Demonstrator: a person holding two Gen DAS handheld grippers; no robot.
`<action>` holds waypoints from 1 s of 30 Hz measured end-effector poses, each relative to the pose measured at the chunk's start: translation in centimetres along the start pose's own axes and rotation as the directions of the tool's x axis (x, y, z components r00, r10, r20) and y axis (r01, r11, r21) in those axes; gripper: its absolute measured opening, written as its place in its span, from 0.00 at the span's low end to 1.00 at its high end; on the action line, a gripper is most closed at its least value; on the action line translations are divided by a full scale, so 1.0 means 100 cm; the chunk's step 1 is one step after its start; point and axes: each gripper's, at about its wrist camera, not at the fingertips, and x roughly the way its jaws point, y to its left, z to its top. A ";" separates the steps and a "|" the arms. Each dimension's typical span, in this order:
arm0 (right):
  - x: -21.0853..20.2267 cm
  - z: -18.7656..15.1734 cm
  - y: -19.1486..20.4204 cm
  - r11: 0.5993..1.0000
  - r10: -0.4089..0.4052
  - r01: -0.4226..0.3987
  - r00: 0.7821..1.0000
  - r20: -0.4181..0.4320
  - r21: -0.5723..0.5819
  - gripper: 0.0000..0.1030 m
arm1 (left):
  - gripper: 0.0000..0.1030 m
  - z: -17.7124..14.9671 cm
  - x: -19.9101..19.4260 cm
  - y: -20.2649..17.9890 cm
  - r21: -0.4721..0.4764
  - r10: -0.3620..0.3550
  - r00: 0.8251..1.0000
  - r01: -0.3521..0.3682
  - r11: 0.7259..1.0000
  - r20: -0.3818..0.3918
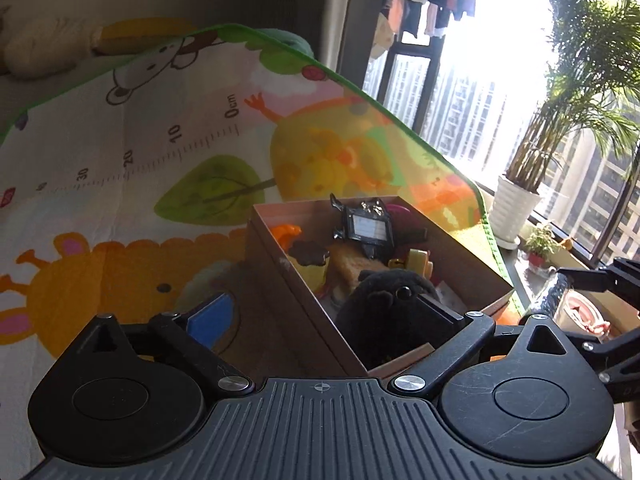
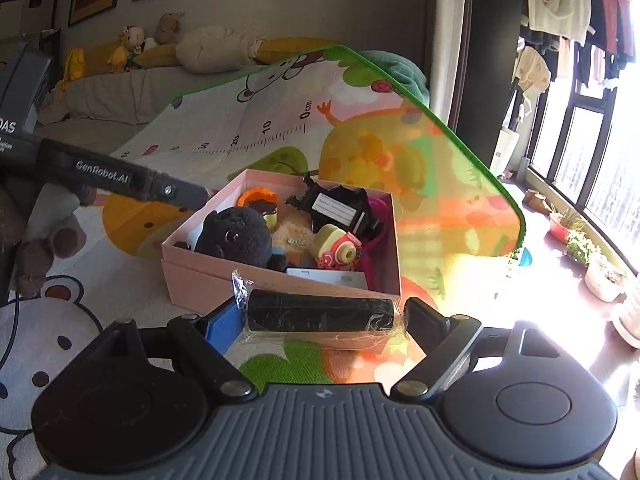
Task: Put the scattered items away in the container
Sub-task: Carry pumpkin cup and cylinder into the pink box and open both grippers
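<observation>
Right gripper (image 2: 324, 320): clamped end to end on a black roll (image 2: 320, 314) in clear wrap; blue pad at the roll's left end, black pad at its right.
Roll: lies crosswise between the fingers, just in front of the box's near wall and slightly above its rim as seen from the right wrist; loose wrap sticks up at its left end.
Left gripper (image 1: 324, 312): spread wide, nothing between the fingers; blue pad left of the box's near corner, black finger over the box by the black plush.
Box (image 2: 208, 276): pink cardboard, open top, on the play mat (image 2: 420, 184), just beyond both grippers.
In the box: black plush (image 2: 236, 236) at the near left, yellow-pink toy camera (image 2: 338, 248), black luggage tag (image 2: 334, 208), orange ring (image 2: 250, 196), a white card (image 2: 328, 278) against the near wall.
Hard to make out: a tan fuzzy thing under the other toys; a magenta thing at the far right wall, mostly covered.
Cut off: the left tool crosses the right view's left edge as a dark bar, its fingertips behind the box corner.
Far: sofa with plush toys (image 2: 132, 48); window side washed out by glare; potted palm (image 1: 516, 204).
</observation>
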 end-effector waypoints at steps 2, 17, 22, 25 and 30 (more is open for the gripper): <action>0.009 0.019 -0.001 1.000 -0.008 0.009 0.999 0.046 -0.008 0.84 | 0.98 -0.009 -0.006 0.000 0.008 0.004 1.000 -0.004 1.000 -0.011; 0.084 0.086 -0.057 0.964 0.079 -0.079 0.997 0.010 0.253 0.88 | 0.99 -0.028 0.001 -0.033 0.092 -0.086 0.996 0.089 0.992 -0.036; 0.098 0.051 -0.082 0.922 0.104 -0.053 0.988 -0.112 0.384 0.90 | 0.99 -0.035 0.017 -0.034 0.064 -0.101 0.993 0.104 0.992 -0.055; 0.112 0.034 -0.087 0.881 0.156 -0.060 0.973 -0.169 0.468 0.90 | 0.99 -0.035 0.022 -0.033 0.052 -0.127 0.990 0.130 0.990 -0.058; 0.121 0.030 -0.067 0.871 0.192 -0.073 0.961 -0.201 0.487 0.93 | 0.99 -0.031 0.022 -0.028 0.057 -0.161 0.986 0.163 0.985 -0.040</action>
